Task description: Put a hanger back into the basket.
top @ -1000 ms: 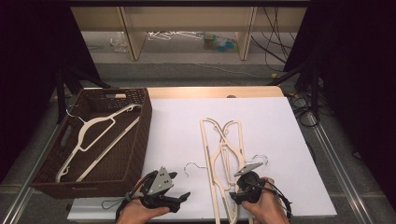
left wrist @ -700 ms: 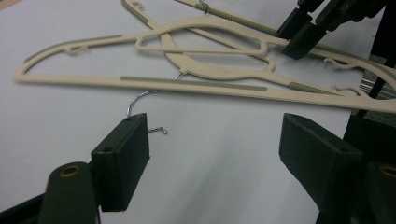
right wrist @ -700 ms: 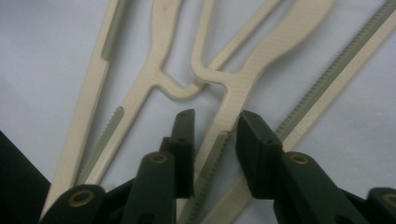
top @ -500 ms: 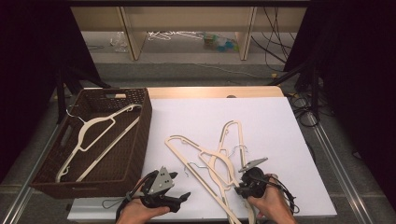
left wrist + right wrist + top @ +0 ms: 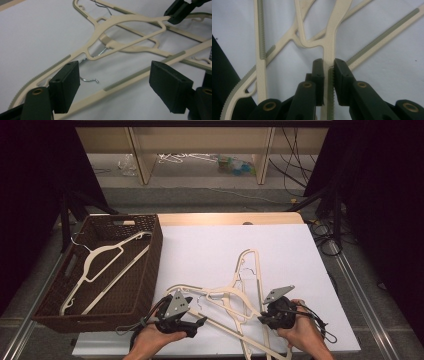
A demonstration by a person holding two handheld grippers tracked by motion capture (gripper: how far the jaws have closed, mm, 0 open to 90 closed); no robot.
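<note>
On the white table sheet (image 5: 210, 250), near its front edge, a cream plastic hanger (image 5: 220, 296) is pinched by the right gripper (image 5: 328, 82), whose jaws have just been closing onto its ribbed bar. A second cream hanger (image 5: 248, 275) is lying crossed beneath it. The left gripper (image 5: 113, 87) is held spread wide just above the sheet, nothing between its pads. A third hanger (image 5: 102, 265) is lying in the brown wicker basket (image 5: 150, 255) at the left.
</note>
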